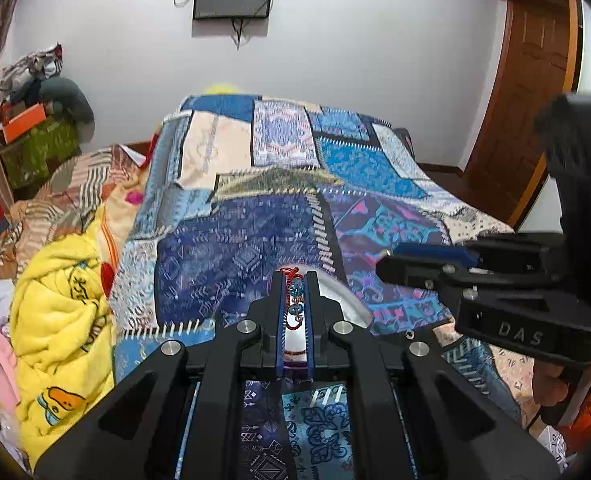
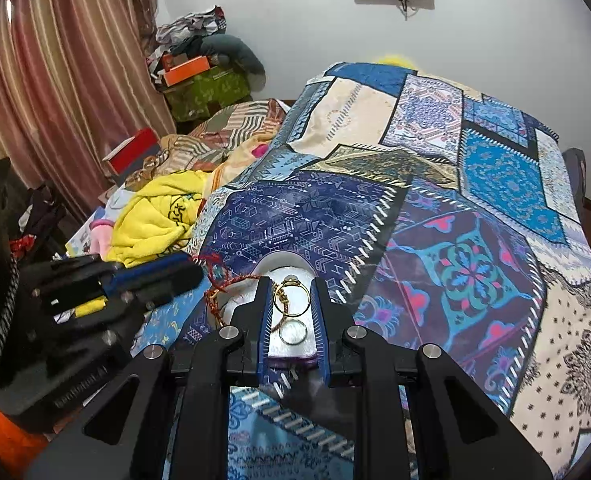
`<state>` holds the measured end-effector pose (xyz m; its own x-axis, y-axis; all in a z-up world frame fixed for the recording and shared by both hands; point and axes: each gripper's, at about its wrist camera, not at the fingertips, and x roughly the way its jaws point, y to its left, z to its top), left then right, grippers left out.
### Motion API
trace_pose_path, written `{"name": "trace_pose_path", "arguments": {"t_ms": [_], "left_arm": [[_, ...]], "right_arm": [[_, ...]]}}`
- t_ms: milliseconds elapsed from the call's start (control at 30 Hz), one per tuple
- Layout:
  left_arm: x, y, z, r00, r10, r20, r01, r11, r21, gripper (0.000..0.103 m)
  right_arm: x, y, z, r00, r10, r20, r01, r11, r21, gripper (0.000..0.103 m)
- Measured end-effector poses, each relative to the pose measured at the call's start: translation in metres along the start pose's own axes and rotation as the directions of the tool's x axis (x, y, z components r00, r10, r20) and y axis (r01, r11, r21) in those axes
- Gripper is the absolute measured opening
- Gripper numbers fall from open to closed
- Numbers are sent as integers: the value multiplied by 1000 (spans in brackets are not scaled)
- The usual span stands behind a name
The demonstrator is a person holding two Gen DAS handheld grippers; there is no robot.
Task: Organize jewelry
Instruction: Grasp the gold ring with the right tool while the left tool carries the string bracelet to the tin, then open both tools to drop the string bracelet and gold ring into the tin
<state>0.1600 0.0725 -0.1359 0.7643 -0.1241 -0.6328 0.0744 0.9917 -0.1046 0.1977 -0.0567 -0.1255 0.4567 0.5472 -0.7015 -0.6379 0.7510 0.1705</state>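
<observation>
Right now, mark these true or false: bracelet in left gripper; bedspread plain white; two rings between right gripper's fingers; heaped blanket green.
1. A beaded red bracelet sits in the left gripper. True.
2. The bedspread is plain white. False: it is blue patterned patchwork.
3. Two rings, one larger and one smaller, show between the right gripper fingers. True.
4. The heaped blanket is green. False: it is yellow.
</observation>
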Motion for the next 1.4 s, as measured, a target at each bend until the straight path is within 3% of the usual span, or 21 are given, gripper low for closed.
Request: {"name": "trace_pose_path", "arguments": {"t_ms": [733,967,1133,1400], "left_arm": [[47,11,-15,995,-13,-100,14,1000,5,6],[44,8,-15,995,-10,-97,12,1000,18,6],[42,10,-14,995,18,-94,-17,1000,9,7],[32,9,-11,995,48,-86,-47,999,7,18]], "right_arm": [[49,-5,-3,994,9,-107,-7,1000,14,17],[44,-1,-1,995,11,-96,-12,1000,-5,18],[38,-3,-1,996,-34,-87,33,999,-6,33],[9,-15,0,997,-59,-44,60,998,20,34]]}}
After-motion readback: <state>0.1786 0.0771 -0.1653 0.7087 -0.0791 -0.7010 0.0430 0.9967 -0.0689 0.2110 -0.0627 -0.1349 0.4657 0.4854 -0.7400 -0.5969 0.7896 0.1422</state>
